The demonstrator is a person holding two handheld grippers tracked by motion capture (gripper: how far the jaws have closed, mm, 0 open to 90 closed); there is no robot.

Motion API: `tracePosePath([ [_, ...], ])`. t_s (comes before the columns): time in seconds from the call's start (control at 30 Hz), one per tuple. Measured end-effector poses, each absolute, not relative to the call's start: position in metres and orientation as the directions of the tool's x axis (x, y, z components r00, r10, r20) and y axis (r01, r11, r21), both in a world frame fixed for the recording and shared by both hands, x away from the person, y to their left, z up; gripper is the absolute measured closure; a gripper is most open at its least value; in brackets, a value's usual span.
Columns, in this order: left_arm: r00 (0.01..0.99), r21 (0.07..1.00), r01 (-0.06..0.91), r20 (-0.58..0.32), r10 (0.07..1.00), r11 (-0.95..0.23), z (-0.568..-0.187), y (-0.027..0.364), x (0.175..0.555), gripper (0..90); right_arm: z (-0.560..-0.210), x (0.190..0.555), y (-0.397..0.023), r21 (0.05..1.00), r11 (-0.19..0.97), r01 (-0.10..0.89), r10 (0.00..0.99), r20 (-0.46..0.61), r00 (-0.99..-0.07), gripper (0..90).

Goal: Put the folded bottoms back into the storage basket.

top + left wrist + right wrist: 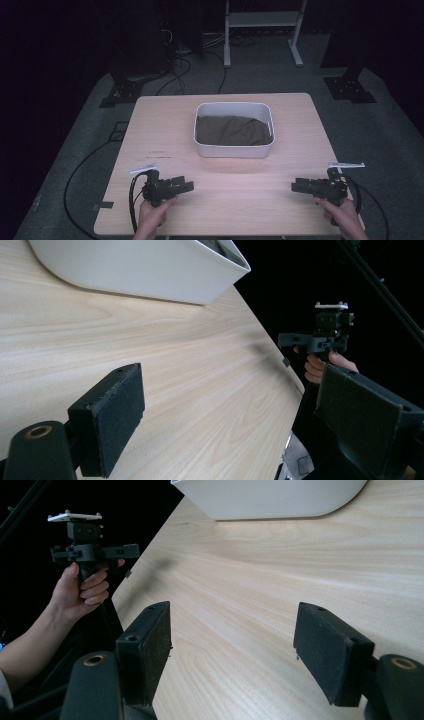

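Both grippers low in frame, jaws spread, nothing between them: left gripper bottom left, right gripper bottom right, tips facing each other, well apart. White tub at table centre holds what looks like dark brown cloth.

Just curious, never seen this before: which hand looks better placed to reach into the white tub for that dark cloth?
Probably the left gripper: it sits nearer the white tub holding the dark cloth. The right gripper is farther out. Both are open.
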State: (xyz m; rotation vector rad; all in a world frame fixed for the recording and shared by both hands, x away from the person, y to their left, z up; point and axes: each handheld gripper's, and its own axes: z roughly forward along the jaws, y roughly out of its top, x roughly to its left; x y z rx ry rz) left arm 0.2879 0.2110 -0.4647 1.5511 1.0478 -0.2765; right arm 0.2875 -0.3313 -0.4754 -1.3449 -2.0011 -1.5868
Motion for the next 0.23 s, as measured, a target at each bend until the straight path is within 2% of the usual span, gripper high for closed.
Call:
tracePosePath([
  [0.23, 0.566, 0.676, 0.729, -0.687, 0.456, 0.113, -0.474, 0.213, 0.276, 10.9, -0.478, 0.274, -0.329, 0.651, -0.035, 0.758, 0.499, 0.669, -0.551, 29.2],
])
